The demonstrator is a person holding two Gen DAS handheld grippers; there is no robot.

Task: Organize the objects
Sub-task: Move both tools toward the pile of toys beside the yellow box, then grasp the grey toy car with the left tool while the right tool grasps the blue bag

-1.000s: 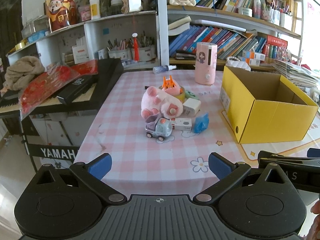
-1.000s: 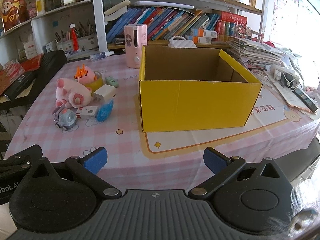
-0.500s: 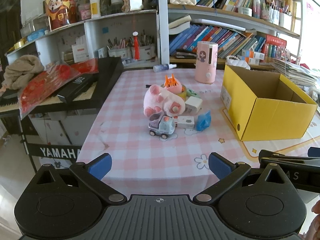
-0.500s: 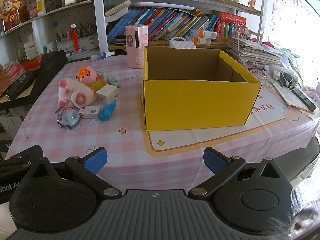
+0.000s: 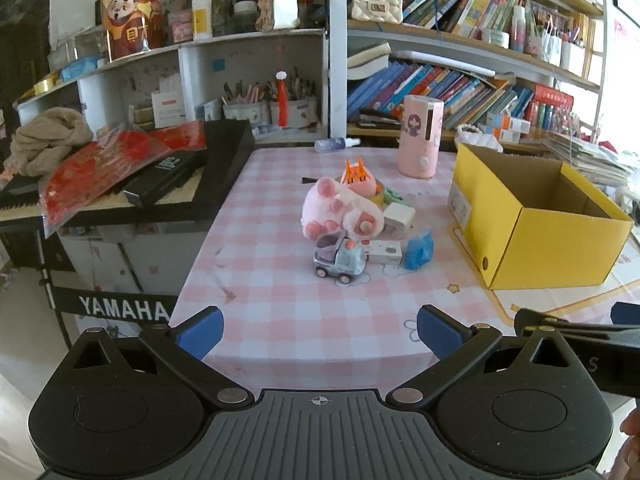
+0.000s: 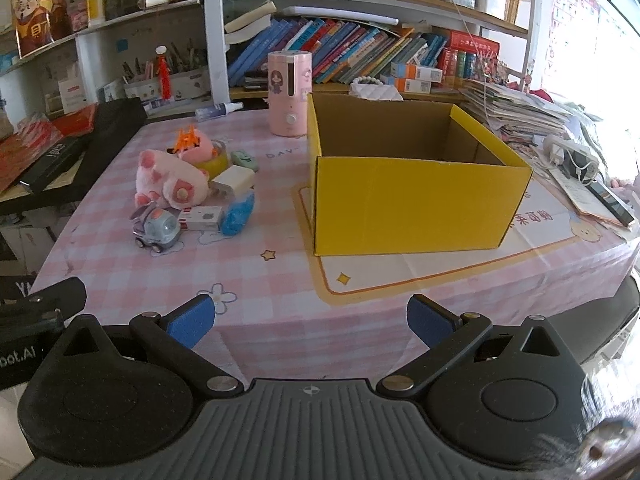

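Observation:
A pile of small things lies on the pink checked table (image 5: pixel 280 292): a pink plush pig (image 5: pixel 336 210) (image 6: pixel 168 182), a grey toy truck (image 5: pixel 339 258) (image 6: pixel 157 227), a small white box (image 5: pixel 385 251) (image 6: pixel 202 218), a blue wrapper (image 5: pixel 420 245) (image 6: pixel 239 213), a white cube (image 5: pixel 398 218) and an orange-eared toy (image 5: pixel 357 178). An open yellow cardboard box (image 5: pixel 536 224) (image 6: pixel 412 196) stands to their right. My left gripper (image 5: pixel 319 330) is open and empty at the table's front edge. My right gripper (image 6: pixel 310 318) is open and empty before the box.
A pink cylinder appliance (image 5: pixel 420 142) (image 6: pixel 289 94) stands behind the pile. A black Yamaha keyboard (image 5: pixel 152 188) with red packets borders the table's left. Bookshelves (image 6: pixel 360 48) line the back. Papers and a power strip (image 6: pixel 568 152) lie at the right.
Both grippers have drifted slightly back and to the left; the pile and box sit a little further right in view. Nothing was grasped.

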